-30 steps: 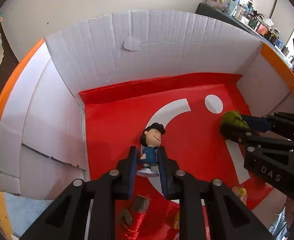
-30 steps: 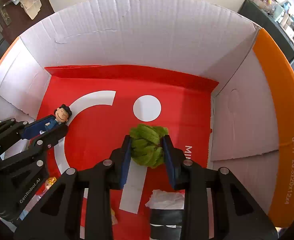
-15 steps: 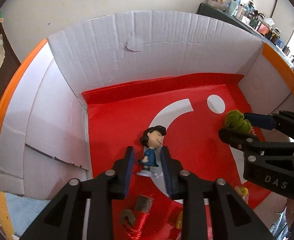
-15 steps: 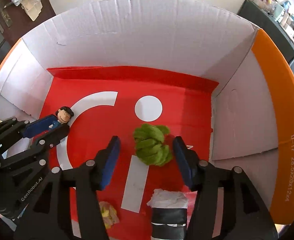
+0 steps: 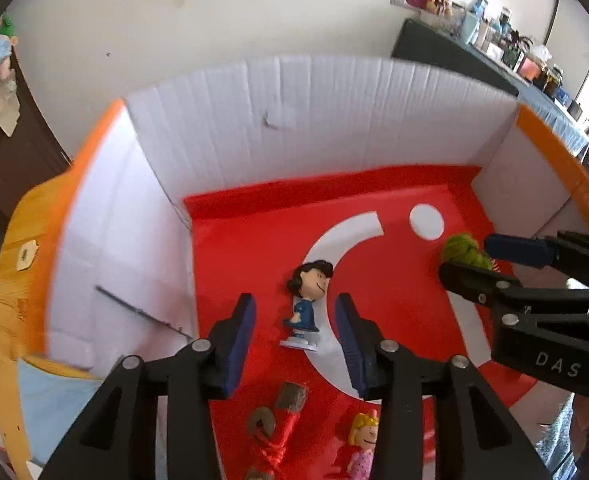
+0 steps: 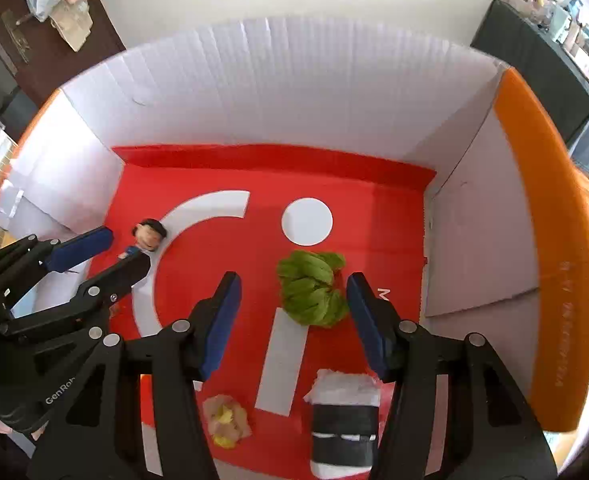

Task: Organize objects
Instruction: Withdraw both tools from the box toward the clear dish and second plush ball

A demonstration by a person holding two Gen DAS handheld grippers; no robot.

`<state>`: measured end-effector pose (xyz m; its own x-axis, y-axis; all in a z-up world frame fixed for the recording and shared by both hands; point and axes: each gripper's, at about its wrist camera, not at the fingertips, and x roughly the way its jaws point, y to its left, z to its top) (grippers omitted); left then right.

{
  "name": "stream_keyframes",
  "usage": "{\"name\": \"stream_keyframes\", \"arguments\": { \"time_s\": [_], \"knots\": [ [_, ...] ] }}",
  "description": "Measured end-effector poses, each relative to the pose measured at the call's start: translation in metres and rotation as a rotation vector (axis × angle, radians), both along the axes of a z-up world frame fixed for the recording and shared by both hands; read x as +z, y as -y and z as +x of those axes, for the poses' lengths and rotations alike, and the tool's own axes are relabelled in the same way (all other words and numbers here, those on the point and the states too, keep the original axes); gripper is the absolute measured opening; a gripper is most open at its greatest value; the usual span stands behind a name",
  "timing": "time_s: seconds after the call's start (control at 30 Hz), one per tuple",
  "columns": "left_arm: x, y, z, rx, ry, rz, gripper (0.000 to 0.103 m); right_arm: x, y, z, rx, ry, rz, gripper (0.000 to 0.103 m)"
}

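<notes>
A small figurine (image 5: 306, 304) with black hair and a blue dress stands on the red floor of a cardboard box (image 5: 334, 120). My left gripper (image 5: 294, 320) straddles it, its jaws opening, pads clear of the figurine on both sides. A green knitted bundle (image 6: 312, 288) lies on the box floor right of centre. My right gripper (image 6: 292, 296) hovers over it open, the bundle nearer the right pad and touching neither. In the right wrist view the left gripper (image 6: 106, 250) shows at the left beside the figurine (image 6: 146, 236).
The box has white inner walls and orange outer flaps (image 6: 554, 260). Near the front lie a blond figurine in pink (image 5: 362, 444), a red tasselled charm (image 5: 274, 436), a yellowish crumpled piece (image 6: 224, 420) and a black-and-white roll (image 6: 344, 424). Shelves of clutter stand far right.
Both grippers let go: the left jaws opened off the figurine, which now stands free, and the right jaws opened off the green bundle. The right gripper drew back and up.
</notes>
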<state>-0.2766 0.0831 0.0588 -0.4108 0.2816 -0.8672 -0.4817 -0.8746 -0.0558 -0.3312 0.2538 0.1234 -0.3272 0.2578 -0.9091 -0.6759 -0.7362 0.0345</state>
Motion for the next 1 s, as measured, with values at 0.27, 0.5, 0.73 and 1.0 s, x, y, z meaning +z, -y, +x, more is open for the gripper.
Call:
{"name": "stream_keyframes", "arguments": {
  "time_s": [0.27,0.5,0.73,1.0],
  "knots": [
    [0.036,0.019,0.036,-0.001,-0.100,0.047,0.059,0.038,0.002,0.043,0.003,-0.089,0.052,0.054],
    [0.069,0.038,0.077,0.033,-0.215,0.085,0.071,0.068,0.032,0.038,0.004,-0.202,0.165,0.068],
    [0.083,0.056,0.135,0.011,-0.316,0.106,0.085,0.081,0.094,0.015,0.010,-0.270,0.259,0.077],
    [0.063,0.067,0.187,-0.027,-0.322,0.127,0.100,0.059,0.137,0.034,0.043,-0.257,0.364,0.079]
  ]
}}
